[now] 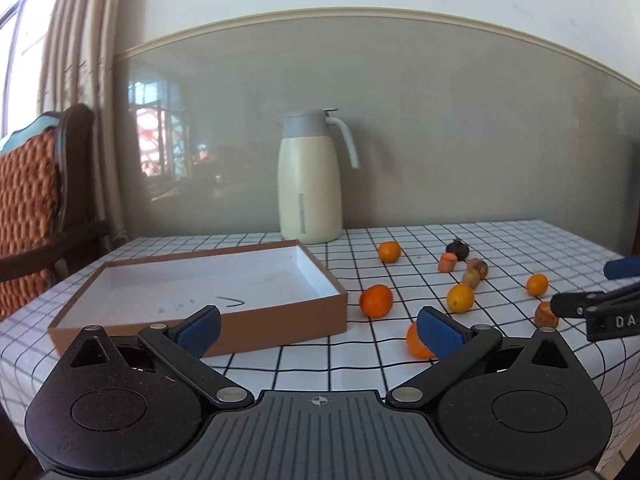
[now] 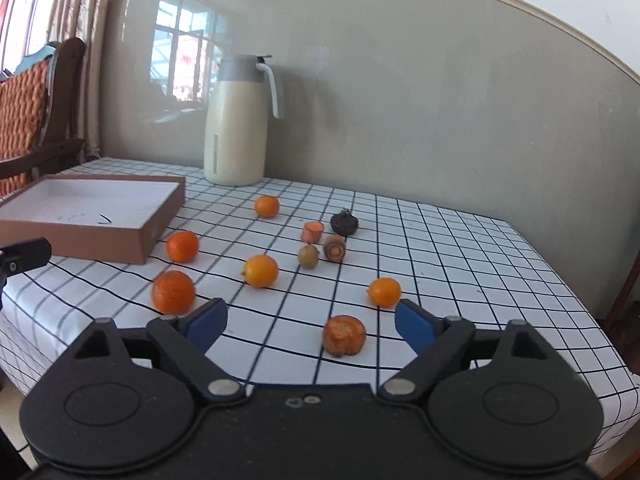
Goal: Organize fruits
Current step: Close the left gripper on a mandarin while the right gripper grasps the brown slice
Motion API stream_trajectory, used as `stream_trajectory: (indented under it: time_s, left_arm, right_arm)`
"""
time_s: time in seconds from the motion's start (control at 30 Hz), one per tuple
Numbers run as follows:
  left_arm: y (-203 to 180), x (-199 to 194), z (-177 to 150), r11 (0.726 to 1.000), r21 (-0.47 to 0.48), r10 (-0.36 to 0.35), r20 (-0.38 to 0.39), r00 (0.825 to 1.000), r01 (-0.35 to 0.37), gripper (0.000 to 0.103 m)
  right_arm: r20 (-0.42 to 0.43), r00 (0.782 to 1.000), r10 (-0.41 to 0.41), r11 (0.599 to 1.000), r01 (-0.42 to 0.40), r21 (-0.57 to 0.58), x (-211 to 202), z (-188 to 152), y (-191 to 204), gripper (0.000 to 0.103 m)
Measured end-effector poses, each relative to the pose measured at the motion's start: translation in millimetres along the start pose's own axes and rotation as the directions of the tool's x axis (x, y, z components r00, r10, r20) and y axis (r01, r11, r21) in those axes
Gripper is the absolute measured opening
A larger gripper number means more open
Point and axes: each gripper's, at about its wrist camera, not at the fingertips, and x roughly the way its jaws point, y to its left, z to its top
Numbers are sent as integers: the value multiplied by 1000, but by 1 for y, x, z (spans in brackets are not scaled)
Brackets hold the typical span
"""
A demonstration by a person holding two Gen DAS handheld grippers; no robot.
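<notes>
Several oranges lie loose on the checked tablecloth, among them one (image 2: 173, 292) near the left and one (image 2: 384, 291) on the right. Carrot chunks (image 2: 312, 231), a small brown-green fruit (image 2: 308, 256) and a dark round fruit (image 2: 344, 222) sit among them. My right gripper (image 2: 311, 320) is open, and a carrot chunk (image 2: 344, 335) lies untouched between its blue pads. My left gripper (image 1: 318, 330) is open in front of the shallow brown box (image 1: 280, 320), which holds nothing. An orange (image 1: 416, 342) is half hidden behind its right finger.
A cream thermos jug (image 1: 310, 184) stands at the back by the wall. A wooden chair with an orange cushion (image 1: 28, 208) is at the left. The right gripper's fingers (image 1: 576, 306) reach in from the right edge of the left wrist view. The table (image 2: 540, 320) ends at the right.
</notes>
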Motion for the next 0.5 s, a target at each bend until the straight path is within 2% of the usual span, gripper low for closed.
stream_trajectory:
  time_s: [0.2,0.33,0.5]
  left_arm:
    - [-23,25,-1,999,-1,-49,-19,999,49,103]
    - [-38,48,-6,997,3,-77,-74,994,78,103]
    - [-55,65,-11,994,22,-102,-102,990,104,103]
  right_arm:
    - [-23,999,-24,999,24,-25,24,-3,-9,80]
    - [-57,998,-20,1000,19,-13,41,-5,-14,73]
    - [-102,995,-9,1000,9,-4,57,-7,-17,66]
